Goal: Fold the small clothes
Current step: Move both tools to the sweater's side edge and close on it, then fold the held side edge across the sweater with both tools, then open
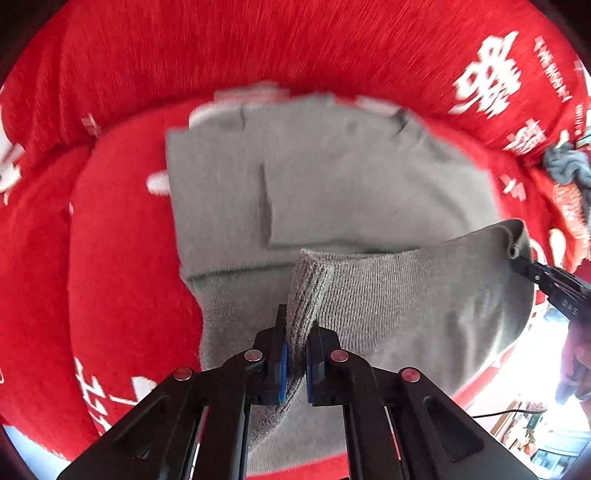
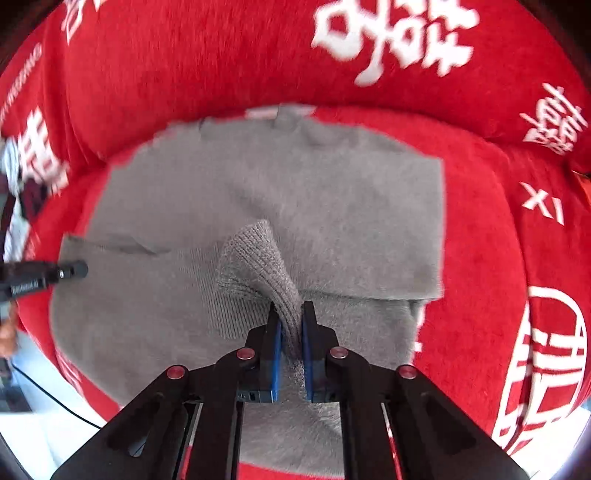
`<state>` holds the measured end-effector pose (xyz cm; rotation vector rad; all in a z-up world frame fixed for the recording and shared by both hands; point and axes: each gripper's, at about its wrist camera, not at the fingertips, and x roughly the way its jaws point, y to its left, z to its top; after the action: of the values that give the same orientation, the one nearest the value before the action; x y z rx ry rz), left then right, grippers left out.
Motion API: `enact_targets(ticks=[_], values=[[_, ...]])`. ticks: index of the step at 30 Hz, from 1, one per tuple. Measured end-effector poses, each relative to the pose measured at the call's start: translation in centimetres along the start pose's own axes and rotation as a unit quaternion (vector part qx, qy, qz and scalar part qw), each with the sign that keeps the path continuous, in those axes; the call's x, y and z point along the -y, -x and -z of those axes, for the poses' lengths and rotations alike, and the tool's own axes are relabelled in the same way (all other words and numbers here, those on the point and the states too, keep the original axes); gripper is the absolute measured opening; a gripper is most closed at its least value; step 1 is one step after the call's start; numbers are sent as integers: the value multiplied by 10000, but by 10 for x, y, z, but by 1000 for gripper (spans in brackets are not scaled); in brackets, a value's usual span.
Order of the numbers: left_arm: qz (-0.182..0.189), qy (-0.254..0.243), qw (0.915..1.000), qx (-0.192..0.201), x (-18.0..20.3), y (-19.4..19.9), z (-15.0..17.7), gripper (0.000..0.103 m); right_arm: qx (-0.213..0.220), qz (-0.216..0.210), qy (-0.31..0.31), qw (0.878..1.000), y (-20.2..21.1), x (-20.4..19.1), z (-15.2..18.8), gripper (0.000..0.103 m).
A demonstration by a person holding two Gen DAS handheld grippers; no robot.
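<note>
Both grippers clamped on the lifted near hem of the grey garment.

The left gripper [image 1: 295, 332] and right gripper [image 2: 291, 321] each pinched the ribbed hem [image 1: 310, 284] of the grey sweater [image 1: 332, 177], which lay on the red blanket [image 1: 122, 258]. For a clean fold, both corners should travel level, hem taut between them. Blanket was bare beyond the far edge; bundled cloth [image 1: 567, 164] lay well right.

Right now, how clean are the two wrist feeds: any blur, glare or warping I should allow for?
Left wrist: far grey garment and red cover motion-smeared, gripper and pinched hem sharp, window area lower right blown out. Right wrist: similar smear on white lettering, gripper crisp, strong fisheye curving at edges.
</note>
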<state>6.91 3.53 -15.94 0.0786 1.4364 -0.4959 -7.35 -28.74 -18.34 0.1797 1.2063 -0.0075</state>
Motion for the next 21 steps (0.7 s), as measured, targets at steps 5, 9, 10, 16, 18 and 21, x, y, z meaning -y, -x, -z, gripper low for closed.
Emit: enact_targets(ticks=[5, 9, 10, 16, 18, 21], values=[[96, -107, 9983, 563, 0, 57, -22, 8, 579, 2, 185, 9982, 53, -11, -28, 10], [81, -140, 9938, 1101, -3, 88, -60, 8, 984, -11, 329, 9946, 69, -16, -65, 10], [56, -147, 9927, 1192, 0, 86, -71, 8, 1031, -30, 354, 9940, 66, -15, -77, 10], [-194, 10, 9912, 1310, -12, 39, -126, 8, 875, 4, 175, 9960, 11, 6, -129, 10], [-378, 33, 9928, 1138, -14, 6, -140, 8, 621, 50, 63, 9980, -27, 15, -139, 10], [-620, 91, 9942, 877, -18, -38, -150, 8, 229, 28, -238, 9995, -76, 30, -146, 10]])
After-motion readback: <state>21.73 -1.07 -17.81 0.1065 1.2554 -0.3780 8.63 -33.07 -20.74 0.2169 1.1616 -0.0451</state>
